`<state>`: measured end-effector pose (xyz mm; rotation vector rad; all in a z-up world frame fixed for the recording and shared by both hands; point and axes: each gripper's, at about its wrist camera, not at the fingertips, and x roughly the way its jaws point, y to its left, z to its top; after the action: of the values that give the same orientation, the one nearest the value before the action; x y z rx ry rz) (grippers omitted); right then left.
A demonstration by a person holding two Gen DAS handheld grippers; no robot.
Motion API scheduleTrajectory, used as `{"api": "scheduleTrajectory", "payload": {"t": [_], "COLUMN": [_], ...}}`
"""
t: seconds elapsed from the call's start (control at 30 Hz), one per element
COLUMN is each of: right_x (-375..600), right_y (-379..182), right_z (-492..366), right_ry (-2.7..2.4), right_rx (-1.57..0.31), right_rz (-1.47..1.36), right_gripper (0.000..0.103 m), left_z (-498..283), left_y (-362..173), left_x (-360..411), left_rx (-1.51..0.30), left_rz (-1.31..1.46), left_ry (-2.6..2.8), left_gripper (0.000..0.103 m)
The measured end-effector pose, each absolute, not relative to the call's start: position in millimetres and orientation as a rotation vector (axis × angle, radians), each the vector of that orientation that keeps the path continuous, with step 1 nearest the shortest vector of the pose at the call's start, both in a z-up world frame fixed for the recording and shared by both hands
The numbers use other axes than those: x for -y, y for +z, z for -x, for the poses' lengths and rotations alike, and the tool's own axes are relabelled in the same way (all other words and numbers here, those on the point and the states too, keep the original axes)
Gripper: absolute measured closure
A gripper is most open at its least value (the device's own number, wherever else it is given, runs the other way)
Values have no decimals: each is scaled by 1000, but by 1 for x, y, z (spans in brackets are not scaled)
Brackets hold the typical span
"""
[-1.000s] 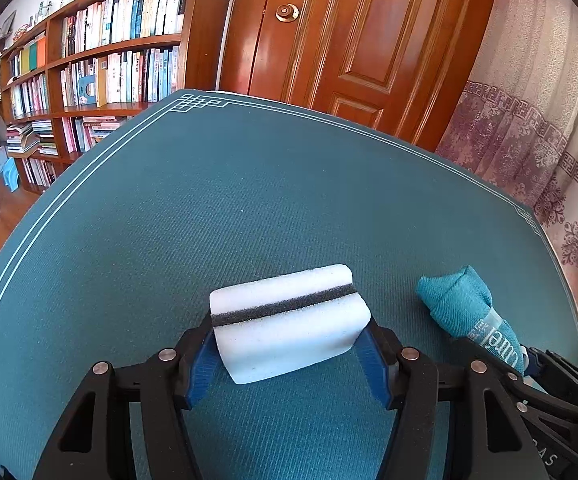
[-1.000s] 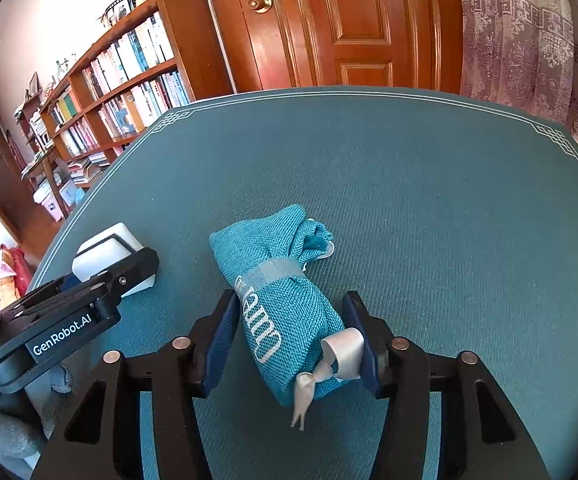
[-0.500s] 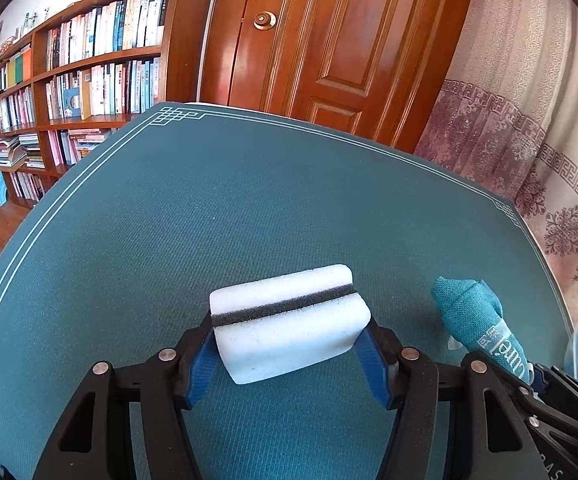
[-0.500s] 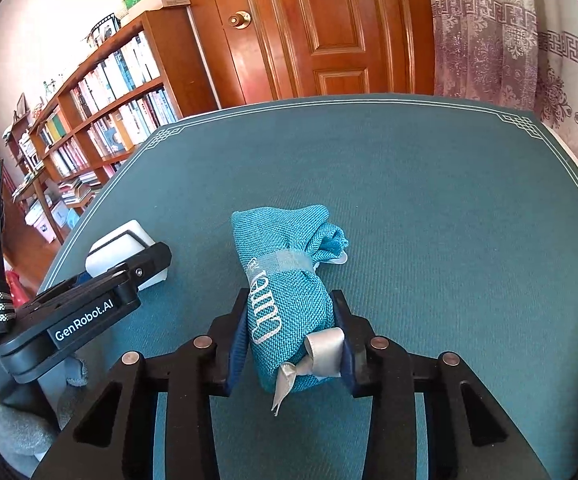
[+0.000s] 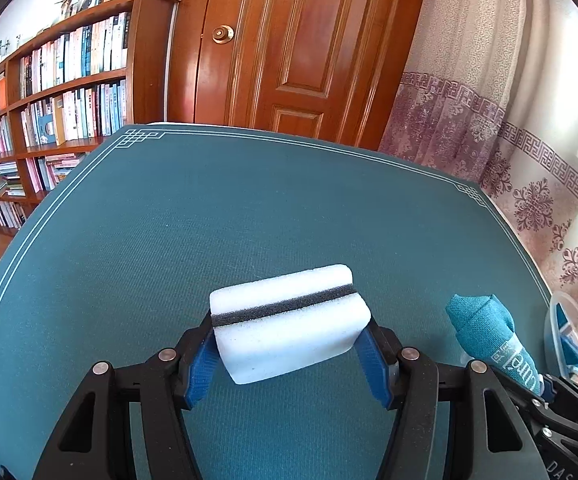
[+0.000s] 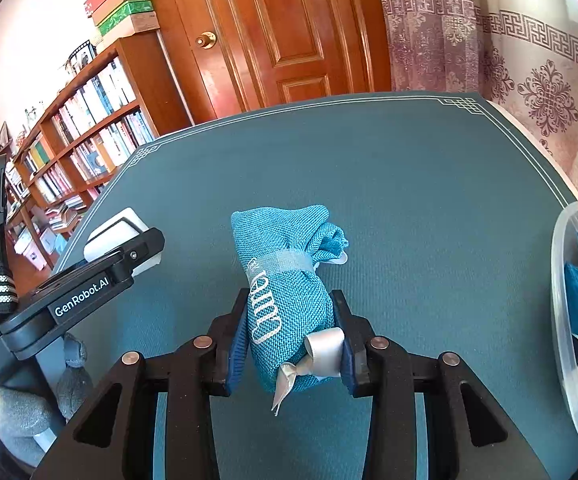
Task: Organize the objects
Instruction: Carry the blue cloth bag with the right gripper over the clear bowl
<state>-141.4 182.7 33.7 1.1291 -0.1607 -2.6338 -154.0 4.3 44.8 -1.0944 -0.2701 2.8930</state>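
Both grippers have a load right now; my left gripper sits low centre in its own view, blue pads pressed on the ends of a white sponge with a dark stripe, held clear above the teal table mat. My right gripper, low centre of its frame, is clamped fairly narrow on a teal cloth bundle tied with a white ribbon; a clear plastic bin with odds and ends sits at the right edge.
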Motion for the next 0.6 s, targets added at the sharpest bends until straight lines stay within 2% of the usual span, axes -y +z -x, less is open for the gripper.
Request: {"api": "scheduleTrajectory", "payload": {"t": [0.6], "right_x": [-240], "right_y": [54], "right_z": [90], "right_ry": [-2781], "right_rx": [245], "right_rz": [-1078], "right_gripper": [64], "left_z": [136], "left_y": [44], "left_x": [-49], "left_rx": [127], "left_rz": [1050], "left_ry": [2803], "left_gripper": [38]}}
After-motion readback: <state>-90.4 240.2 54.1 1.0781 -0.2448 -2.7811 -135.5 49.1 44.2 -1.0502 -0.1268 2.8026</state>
